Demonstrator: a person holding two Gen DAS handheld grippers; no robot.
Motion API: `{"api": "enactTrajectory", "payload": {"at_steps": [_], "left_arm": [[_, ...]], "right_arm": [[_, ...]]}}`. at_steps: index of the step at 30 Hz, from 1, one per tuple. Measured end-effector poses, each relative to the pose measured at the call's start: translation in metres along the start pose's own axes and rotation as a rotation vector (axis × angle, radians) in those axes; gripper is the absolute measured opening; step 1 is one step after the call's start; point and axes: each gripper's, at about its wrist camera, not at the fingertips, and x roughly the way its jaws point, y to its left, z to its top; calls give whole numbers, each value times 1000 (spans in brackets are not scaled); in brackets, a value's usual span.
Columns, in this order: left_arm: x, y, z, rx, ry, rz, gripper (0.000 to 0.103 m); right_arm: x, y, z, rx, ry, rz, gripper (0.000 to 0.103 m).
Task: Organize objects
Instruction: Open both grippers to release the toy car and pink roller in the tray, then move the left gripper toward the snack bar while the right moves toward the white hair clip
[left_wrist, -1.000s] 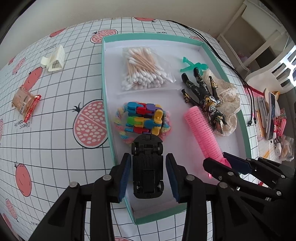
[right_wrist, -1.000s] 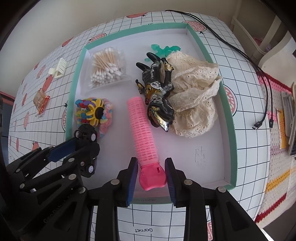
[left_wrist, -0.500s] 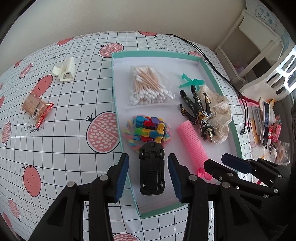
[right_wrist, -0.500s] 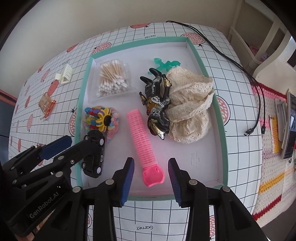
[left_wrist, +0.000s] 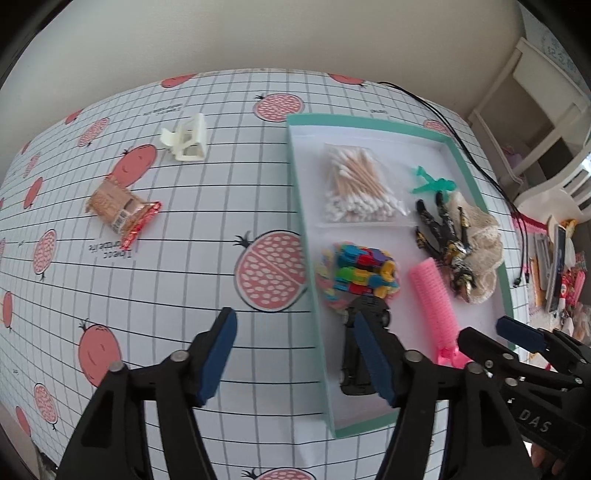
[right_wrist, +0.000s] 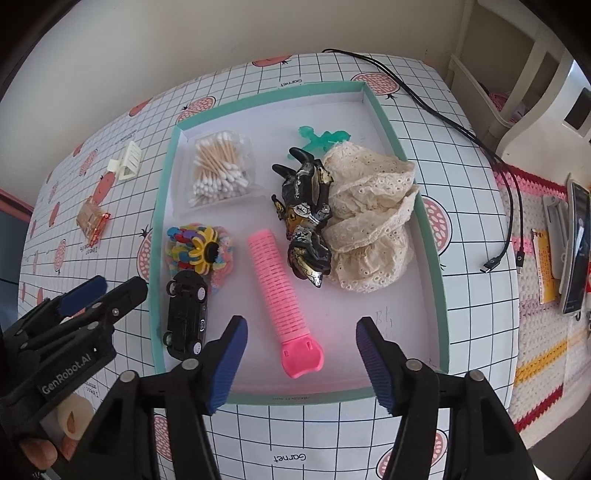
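Note:
A teal-rimmed tray holds a black toy car, a pink hair roller, bagged cotton swabs, a colourful toy, a black-gold figure and cream lace cloth. My right gripper is open and empty above the roller's clip end. My left gripper is open and empty, straddling the tray's left rim; its right finger hides part of the car. On the tablecloth left of the tray lie a white hair clip and a snack packet.
A black cable runs along the table right of the tray. A phone and small items lie on a striped mat further right. White furniture stands at the far right. The table's front edge is just below both grippers.
Both grippers have pulled back from the tray and opened wider. The left one swung left off the car; the right one left the roller. Car and roller stay in the tray.

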Motion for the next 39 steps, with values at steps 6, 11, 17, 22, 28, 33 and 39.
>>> {"api": "enactTrajectory", "payload": {"at_steps": [6, 11, 17, 22, 28, 33, 39], "left_arm": [[3, 16, 2, -39, -3, 40, 81], [5, 26, 1, -56, 1, 59, 81], [7, 31, 0, -62, -7, 75, 91], [7, 32, 1, -63, -10, 85, 91], [9, 34, 1, -67, -13, 107, 103], [7, 37, 2, -81, -22, 109, 103], [5, 37, 3, -80, -31, 102, 103]], "right_arm": [[-2, 0, 1, 2, -16, 8, 85], [-1, 1, 1, -2, -21, 6, 98], [0, 0, 1, 5, -25, 3, 103], [0, -2, 1, 17, -27, -2, 103], [1, -2, 2, 20, -27, -7, 103], [1, -2, 2, 19, -27, -7, 103], [0, -1, 2, 17, -31, -6, 103]]}}
